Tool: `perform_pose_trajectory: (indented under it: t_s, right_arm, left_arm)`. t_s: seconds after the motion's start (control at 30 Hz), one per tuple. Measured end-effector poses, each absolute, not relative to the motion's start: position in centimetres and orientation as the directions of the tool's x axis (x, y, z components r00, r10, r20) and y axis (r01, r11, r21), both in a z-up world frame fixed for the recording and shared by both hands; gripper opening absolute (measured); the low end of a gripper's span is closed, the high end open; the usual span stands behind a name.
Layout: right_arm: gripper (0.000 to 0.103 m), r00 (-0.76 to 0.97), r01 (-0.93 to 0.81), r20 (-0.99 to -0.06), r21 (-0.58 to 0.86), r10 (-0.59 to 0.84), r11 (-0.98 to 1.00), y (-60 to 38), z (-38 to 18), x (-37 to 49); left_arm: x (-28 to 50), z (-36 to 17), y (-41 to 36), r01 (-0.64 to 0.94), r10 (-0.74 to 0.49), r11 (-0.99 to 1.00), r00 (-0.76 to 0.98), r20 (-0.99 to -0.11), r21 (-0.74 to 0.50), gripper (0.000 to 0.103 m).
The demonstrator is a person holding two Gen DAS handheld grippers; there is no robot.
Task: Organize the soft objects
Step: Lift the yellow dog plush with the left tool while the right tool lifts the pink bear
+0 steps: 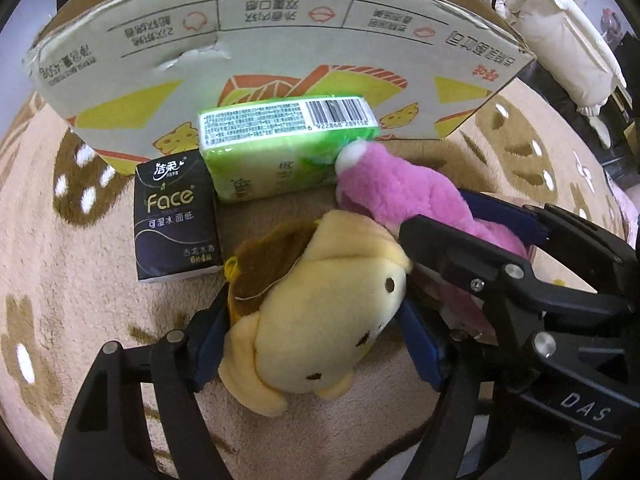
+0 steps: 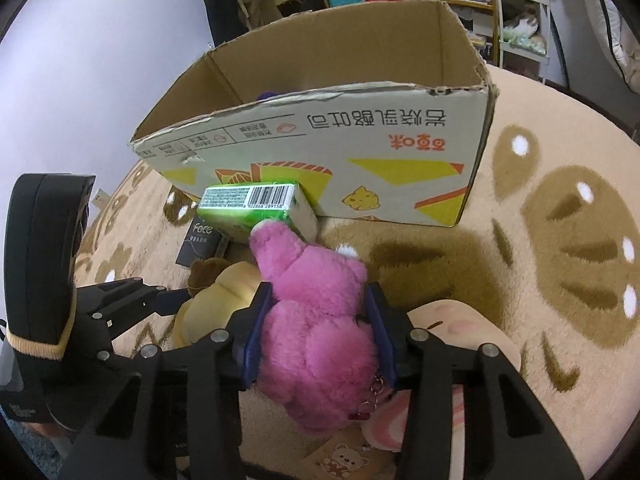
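My left gripper (image 1: pixel 312 332) is shut on a yellow plush dog (image 1: pixel 320 320) with a brown ear, resting on the rug. My right gripper (image 2: pixel 316 320) is shut on a pink plush bear (image 2: pixel 320 320), which also shows in the left wrist view (image 1: pixel 400 196) just right of the dog. The right gripper (image 1: pixel 500 240) shows there too, close beside my left. A green tissue pack (image 1: pixel 280 144) and a black "Face" tissue pack (image 1: pixel 176 216) lie against an open cardboard box (image 2: pixel 320 136). The dog (image 2: pixel 224 292) shows left of the bear.
A beige rug with brown patterns (image 2: pixel 560 220) covers the floor. A pale pink plush (image 2: pixel 460 328) and a small bear card (image 2: pixel 344 456) lie under my right gripper. White coats (image 1: pixel 560 40) hang at the right. Shelves (image 2: pixel 516 20) stand behind the box.
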State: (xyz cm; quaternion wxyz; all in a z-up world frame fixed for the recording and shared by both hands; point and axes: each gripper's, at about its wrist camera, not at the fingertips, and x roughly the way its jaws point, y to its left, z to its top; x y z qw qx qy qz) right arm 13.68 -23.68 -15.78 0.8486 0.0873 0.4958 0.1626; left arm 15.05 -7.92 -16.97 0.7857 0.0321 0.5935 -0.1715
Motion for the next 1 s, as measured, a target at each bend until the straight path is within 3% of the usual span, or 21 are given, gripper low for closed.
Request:
perform_pose_trajectory:
  t_s: [0.8,1.0]
  right_arm:
    - [0.047,0.439,-0.175,-0.800,0.371,0.410,0.912,-24.1,-16.5,13.8]
    - [0.047,0.456,-0.180,-0.791,0.368,0.409,0.912,-24.1,-16.1,13.6]
  left_arm:
    - [15.2,-17.2,-8.2,0.298,-0.209,0.945,0.237,-0.949,-0.133,0.073]
    - [14.1,-16.2,-8.3,0.314,-0.149,0.948,0.278,-0.949,-0.057,0.071]
